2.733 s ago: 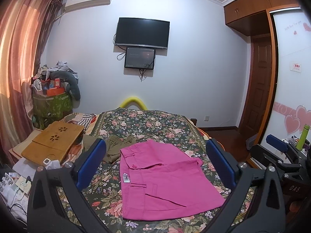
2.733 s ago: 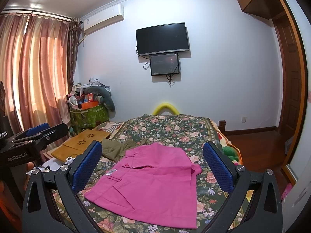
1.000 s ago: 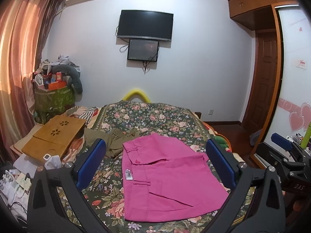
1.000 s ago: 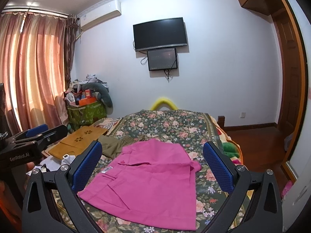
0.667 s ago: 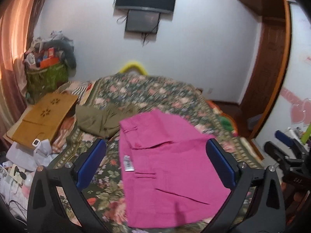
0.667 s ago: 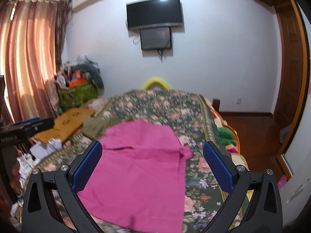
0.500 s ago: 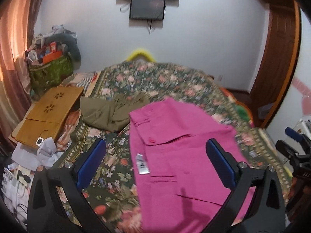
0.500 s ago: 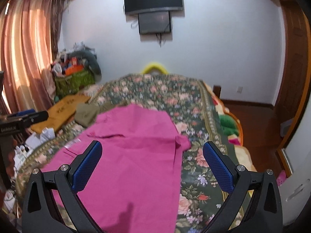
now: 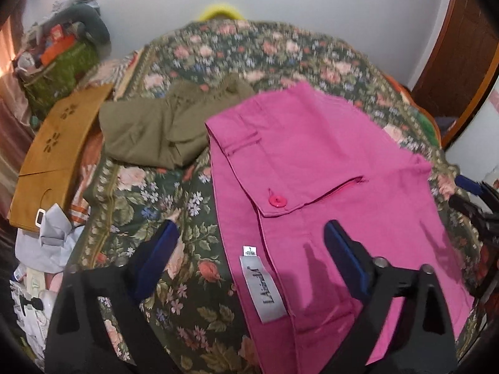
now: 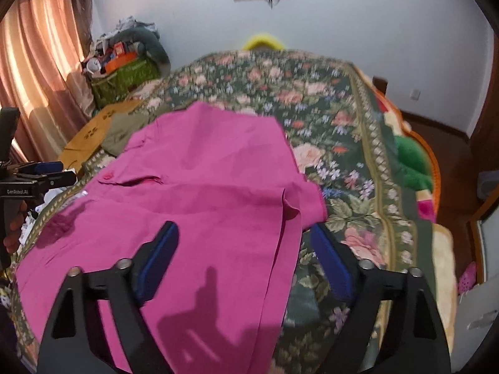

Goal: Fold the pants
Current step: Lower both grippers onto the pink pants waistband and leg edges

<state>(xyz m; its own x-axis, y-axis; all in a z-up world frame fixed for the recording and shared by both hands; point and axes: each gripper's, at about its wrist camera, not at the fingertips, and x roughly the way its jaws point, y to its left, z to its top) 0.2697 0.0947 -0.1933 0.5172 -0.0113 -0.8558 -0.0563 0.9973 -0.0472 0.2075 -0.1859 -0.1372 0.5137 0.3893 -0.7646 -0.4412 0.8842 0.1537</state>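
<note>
Pink pants lie spread flat on the floral bedspread, waistband side toward the left hand-held gripper, button and white label showing just ahead of its tips. In the right wrist view the same pants fill the space ahead of and under the right hand-held gripper.

Left hand-held gripper: jaws wide, have just been closing a little, nothing pinched. Waistband edge runs between the fingers; the left finger is over bare bedspread, the right finger over pink cloth. No contact with the fabric can be confirmed.

Right hand-held gripper: also wide and just closing somewhat, empty. The pants' outer edge passes between its fingers, with a small folded-over flap just beyond the right fingertip.

Olive garment lies beyond the left gripper, touching or nearly touching the pants' far waistband corner. Wooden lap tray and clutter off to its left, well apart.

Risks, judged from this:
- Pinch takes only the top layer, so the pants separate on lifting and the fold goes crooked.
- Left finger on the bedspread side snags the bedspread along with the waistband and drags it up.
- Uneven grip points on the two sides would skew the fold line.
- The turned flap on the right gets trapped in the fold as a crease.
- Sweeping the cloth far forward may catch the olive garment.
- Both views are blurred, so edge positions are uncertain.
</note>
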